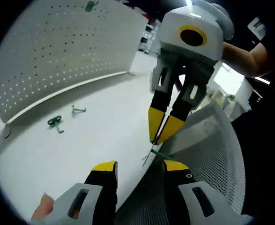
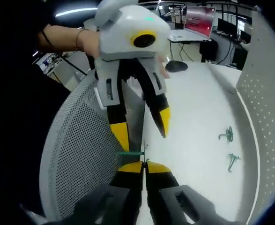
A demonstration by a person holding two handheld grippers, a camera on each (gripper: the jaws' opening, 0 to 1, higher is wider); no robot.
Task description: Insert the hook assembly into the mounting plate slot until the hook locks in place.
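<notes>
Right tool (image 2: pixel 143 165) has its yellow-tipped jaws pressed together on a thin green hook (image 2: pixel 130 153), held right at the edge of a white perforated plate (image 2: pixel 76 154) that stands tilted on the counter (image 2: pixel 198 122). Seen from the left gripper view, that same tool (image 1: pixel 163 139) comes down from above, its tips meeting over the hook (image 1: pixel 161 153) beside the plate (image 1: pixel 212 154). Left tool (image 1: pixel 139 166) stands with its jaws apart, nothing between them, just below the hook; in the right gripper view it (image 2: pixel 144 131) hangs over the plate edge, one jaw on each side of it, held by a hand (image 2: pixel 88 42).

Underfoot is a plain white counter (image 1: pixel 95 131). A large white pegboard (image 1: pixel 57 51) curves along its far side, with a green hook (image 1: pixel 90 5) hung near its top. Two loose green hooks lie on the counter near the pegboard, one (image 1: pixel 55 123) beside the other (image 1: pixel 78 110), well apart from the tools. Behind, the room is dim, with a lit laptop screen (image 2: pixel 200 21) on a far desk and dark cables nearby.
</notes>
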